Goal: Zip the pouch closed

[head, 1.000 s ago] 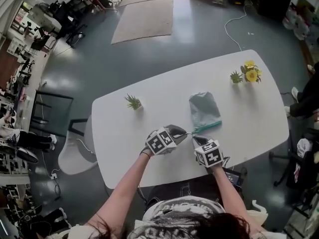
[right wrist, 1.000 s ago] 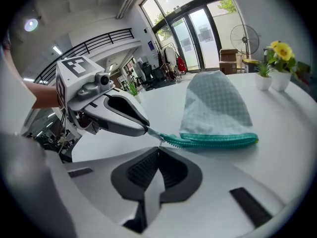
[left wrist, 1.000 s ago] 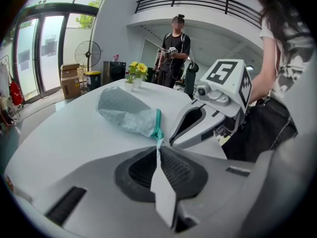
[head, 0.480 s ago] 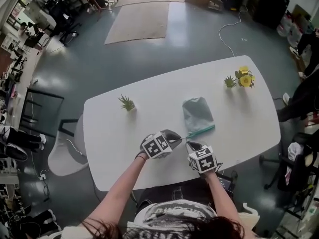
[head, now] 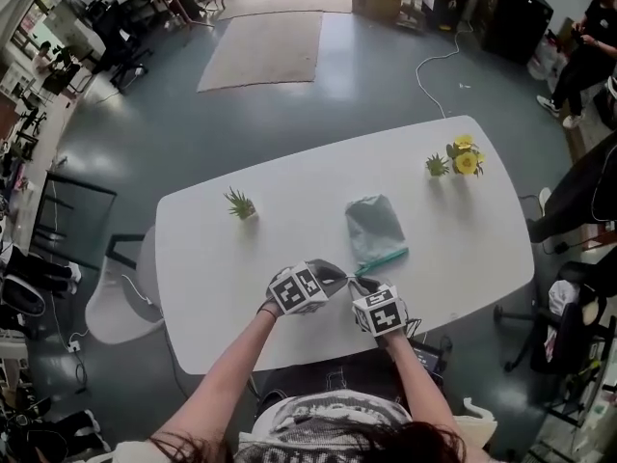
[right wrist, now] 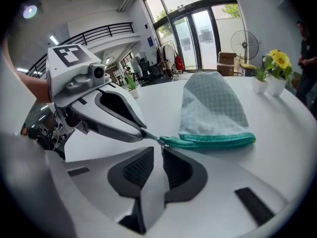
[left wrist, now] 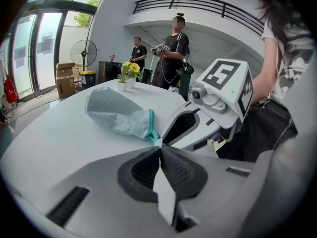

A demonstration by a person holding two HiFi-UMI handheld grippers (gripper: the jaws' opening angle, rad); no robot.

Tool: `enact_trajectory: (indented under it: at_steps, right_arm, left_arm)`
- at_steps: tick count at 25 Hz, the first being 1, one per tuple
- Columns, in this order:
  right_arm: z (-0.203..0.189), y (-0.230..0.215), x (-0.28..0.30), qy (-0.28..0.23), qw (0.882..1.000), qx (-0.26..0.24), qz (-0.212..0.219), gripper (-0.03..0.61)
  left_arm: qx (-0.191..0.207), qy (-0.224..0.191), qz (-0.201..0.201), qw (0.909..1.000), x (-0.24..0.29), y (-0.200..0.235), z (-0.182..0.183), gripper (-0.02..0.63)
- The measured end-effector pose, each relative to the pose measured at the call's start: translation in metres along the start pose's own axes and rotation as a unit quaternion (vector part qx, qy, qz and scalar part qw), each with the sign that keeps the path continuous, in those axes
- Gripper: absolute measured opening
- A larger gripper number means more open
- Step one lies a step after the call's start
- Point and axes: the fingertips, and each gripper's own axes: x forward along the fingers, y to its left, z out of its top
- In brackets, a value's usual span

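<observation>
The pouch (head: 373, 228) lies flat in the middle of the white table (head: 222, 287), just above my two claws in the head view. It looks light, soft and floppy, so I think it will bunch up if I tug it the wrong way. My left claw (left wrist: 159, 148) is pinched tight on the little silver pull (right wrist: 150, 136) at the near end of the teal zip (right wrist: 213, 142), and my right claw (right wrist: 161, 148) looks squeezed shut on the zip's end beside it. Those are the best spots to hold, not the thin cloth, though the smooth pull could slip.
</observation>
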Motion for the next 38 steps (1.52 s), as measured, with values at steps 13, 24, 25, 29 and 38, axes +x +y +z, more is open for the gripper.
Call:
enact_trajectory:
  at_steps: [13, 24, 25, 29, 38]
  right_arm:
    - [-0.001, -0.014, -0.007, -0.003, 0.999, 0.048, 0.001, 0.009]
    - [0.003, -0.028, -0.006, 0.001, 0.999, 0.031, -0.018, 0.012]
    - [0.003, -0.033, -0.006, 0.001, 0.999, 0.032, -0.023, 0.012]
    - [0.0, -0.05, -0.009, 0.003, 0.999, 0.037, -0.036, 0.013]
    - [-0.005, -0.08, -0.024, -0.003, 0.996, 0.062, -0.065, 0.012]
  left_arm:
    - [0.009, 0.001, 0.026, 0.9996, -0.008, 0.001, 0.0, 0.012]
    - [0.009, 0.003, 0.039, 0.9992, -0.023, 0.016, -0.009, 0.012]
    - [0.011, 0.004, 0.042, 0.9991, -0.024, 0.019, -0.009, 0.012]
    - [0.01, 0.007, 0.051, 0.9986, -0.029, 0.029, -0.013, 0.012]
    - [0.025, 0.028, 0.054, 0.9978, -0.034, 0.04, -0.016, 0.012]
